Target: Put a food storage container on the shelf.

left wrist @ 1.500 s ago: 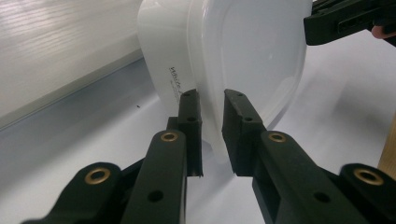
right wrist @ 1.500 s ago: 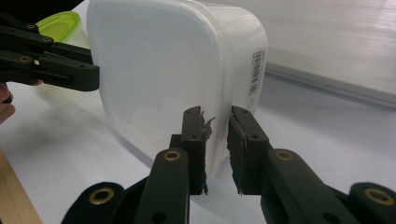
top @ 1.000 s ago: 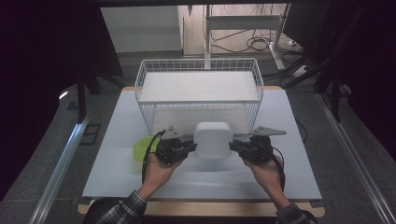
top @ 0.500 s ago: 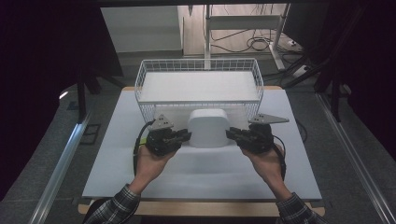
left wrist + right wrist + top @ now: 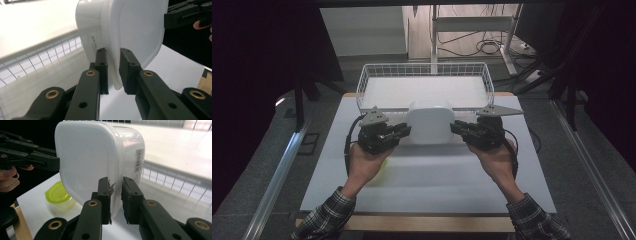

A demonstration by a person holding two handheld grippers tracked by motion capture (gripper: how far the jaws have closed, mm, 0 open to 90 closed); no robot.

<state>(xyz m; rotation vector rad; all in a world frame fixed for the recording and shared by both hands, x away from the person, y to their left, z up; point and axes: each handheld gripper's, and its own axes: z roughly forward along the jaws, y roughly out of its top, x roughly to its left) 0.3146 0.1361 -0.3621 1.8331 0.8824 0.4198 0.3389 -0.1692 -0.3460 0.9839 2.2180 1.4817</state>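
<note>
You have 2 hand-held grippers on 1 white lidded container [image 5: 429, 121], and it hangs in the air between them, clear of the desk [image 5: 432, 175] and just in front of the wire basket [image 5: 424, 70] that stands along the desk's far edge. Your left hand-held gripper [image 5: 404, 131] has its jaws nearly closed on the container's left rim; in the left gripper view the 2 black jaws pinch the thin lip of the lid between them, with the tub's body to one side and the flat lid face to the other. Your right hand-held gripper [image 5: 457, 129] matches it on the right rim, jaws drawn in narrow and clamped on the same lip, as the right gripper view [image 5: 116, 195] shows from the other side. In both gripper views the container [image 5: 100, 160] appears turned on edge, though that tilt belongs to each camera; from the high view it sits level with its lid up. A barcode label shows on the tub's side wall in the right gripper view. A small clear tub with a green lid [image 5: 58, 195] rests on the desk toward the left edge, below and behind your left hand [image 5: 367, 162], well apart from the white container. Your right hand [image 5: 494, 160] holds its hand-held gripper at about the same height as the left.
</note>
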